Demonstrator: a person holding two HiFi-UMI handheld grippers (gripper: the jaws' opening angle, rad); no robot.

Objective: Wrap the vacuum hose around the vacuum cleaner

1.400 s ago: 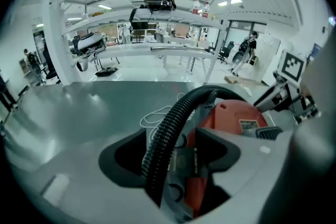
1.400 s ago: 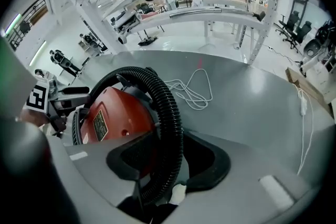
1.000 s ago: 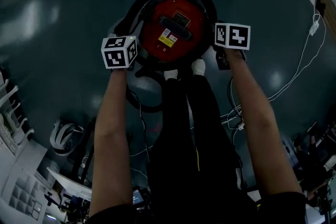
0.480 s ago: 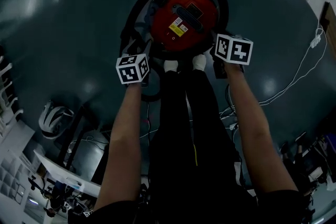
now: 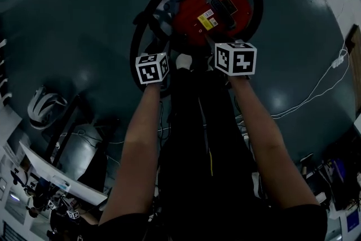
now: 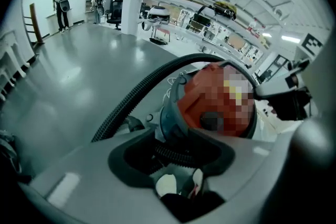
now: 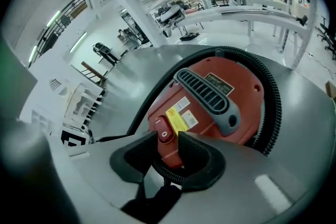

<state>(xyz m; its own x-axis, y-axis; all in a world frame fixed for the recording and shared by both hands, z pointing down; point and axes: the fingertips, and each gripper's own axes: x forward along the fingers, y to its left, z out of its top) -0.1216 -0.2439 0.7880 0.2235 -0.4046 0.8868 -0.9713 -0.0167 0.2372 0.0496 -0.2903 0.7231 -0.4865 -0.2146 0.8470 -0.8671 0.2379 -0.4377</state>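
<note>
Floor: dark teal, glossy poured floor (image 5: 67, 36) of a bright open hall with white columns and shelving on the far side; thin white cables (image 5: 316, 90) trail over it on the right.
Vacuum cleaner: round canister vacuum cleaner with a red domed top (image 5: 217, 14), upright on the floor just beyond the person's white shoes (image 5: 183, 61). A grey slotted carry handle (image 7: 210, 97) crosses the top, with a red rocker switch (image 7: 164, 132) and a yellow label (image 7: 181, 118) beside it.
Vacuum hose: black ribbed flexible hose (image 6: 131, 102), curving as a loose ring round the canister's far side and both flanks, standing off from the body on the left. A further stretch passes the canister's near side, by the shoes.
Left gripper: grey hand-held two-jaw gripper (image 6: 176, 147) at the canister's near left, pointing steeply down. Its jaws have just been closing and stand apart, with the ribbed hose running crosswise in the gap; no pad is seen pressing on it.
Right gripper: matching grey gripper (image 7: 167, 150) at the canister's near edge, near the left one. Its jaws have just been closing and are narrower than the left pair, yet not together. A bend of hose shows in the gap and the switch lies just past the tips; no grip is visible.
Person: bare forearms (image 5: 141, 144) reach down on either side of black trousers (image 5: 203, 138).
Clutter: pale helmet-like shell (image 5: 42, 110) at the lower left.
</note>
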